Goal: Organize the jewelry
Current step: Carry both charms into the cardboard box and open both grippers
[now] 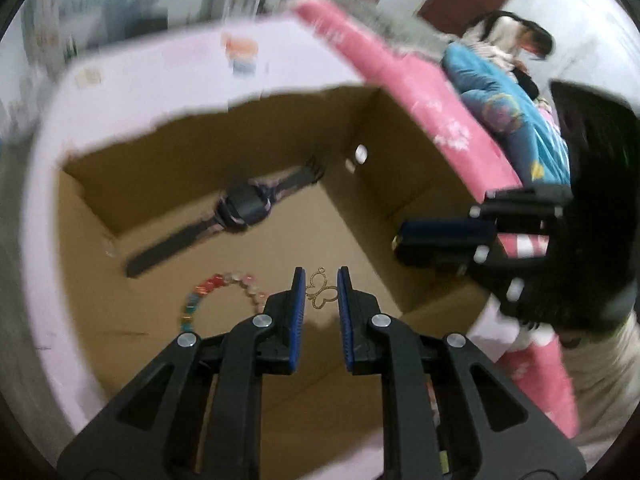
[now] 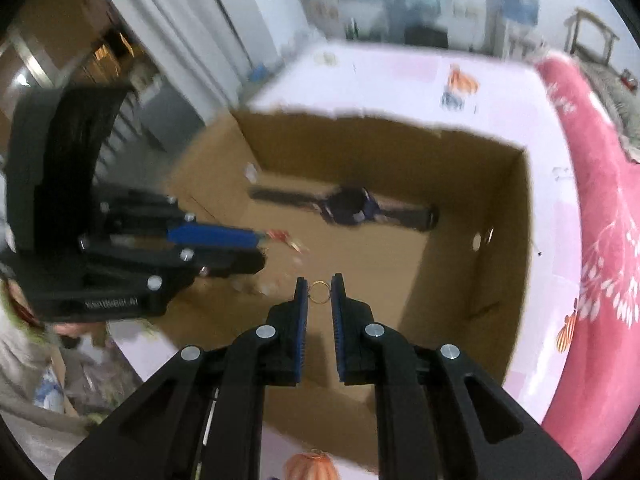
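Table (image 2: 400,76) has a pale pink printed cover; open cardboard box (image 2: 516,240) sits directly on it. Box floor holds a dark watch (image 1: 244,204), bead bracelet (image 1: 216,288), gold butterfly pendant (image 1: 321,292), small gold ring (image 2: 319,292).

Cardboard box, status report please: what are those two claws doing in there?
Left gripper open around butterfly pendant. Right gripper open around gold ring. Watch, bead bracelet in cardboard box.
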A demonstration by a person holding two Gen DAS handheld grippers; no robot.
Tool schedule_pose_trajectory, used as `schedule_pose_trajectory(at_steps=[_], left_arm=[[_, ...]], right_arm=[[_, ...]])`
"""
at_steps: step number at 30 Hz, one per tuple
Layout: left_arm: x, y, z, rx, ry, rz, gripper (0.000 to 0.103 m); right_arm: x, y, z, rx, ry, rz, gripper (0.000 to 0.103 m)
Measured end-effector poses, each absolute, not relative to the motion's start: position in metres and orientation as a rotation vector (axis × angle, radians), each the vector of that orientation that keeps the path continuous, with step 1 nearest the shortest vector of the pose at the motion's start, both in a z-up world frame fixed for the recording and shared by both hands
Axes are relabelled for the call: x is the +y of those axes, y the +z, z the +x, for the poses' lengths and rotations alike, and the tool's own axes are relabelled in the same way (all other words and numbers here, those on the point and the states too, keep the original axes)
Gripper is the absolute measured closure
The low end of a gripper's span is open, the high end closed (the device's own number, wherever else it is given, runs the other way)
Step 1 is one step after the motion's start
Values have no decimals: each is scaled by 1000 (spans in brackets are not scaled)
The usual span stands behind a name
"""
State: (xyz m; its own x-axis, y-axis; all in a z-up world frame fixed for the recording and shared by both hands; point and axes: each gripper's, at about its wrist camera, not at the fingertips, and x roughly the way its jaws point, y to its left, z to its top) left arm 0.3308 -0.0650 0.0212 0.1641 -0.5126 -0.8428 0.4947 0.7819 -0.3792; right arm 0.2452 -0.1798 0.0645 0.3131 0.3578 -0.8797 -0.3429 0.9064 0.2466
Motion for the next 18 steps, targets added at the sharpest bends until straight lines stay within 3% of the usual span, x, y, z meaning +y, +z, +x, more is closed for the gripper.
schedule_pose_trajectory(at_steps=[5, 14, 18], left_arm=[[-82, -19, 366, 1363, -646, -70, 88], [-87, -40, 388, 1391, -567, -89, 87], [-81, -41, 391, 1391, -553, -102, 74]], right_arm=[[-180, 36, 272, 1279, 410, -24, 91], [-189, 25, 284, 1302, 376, -21, 90], [-191, 29, 280, 1290, 379, -8, 90]])
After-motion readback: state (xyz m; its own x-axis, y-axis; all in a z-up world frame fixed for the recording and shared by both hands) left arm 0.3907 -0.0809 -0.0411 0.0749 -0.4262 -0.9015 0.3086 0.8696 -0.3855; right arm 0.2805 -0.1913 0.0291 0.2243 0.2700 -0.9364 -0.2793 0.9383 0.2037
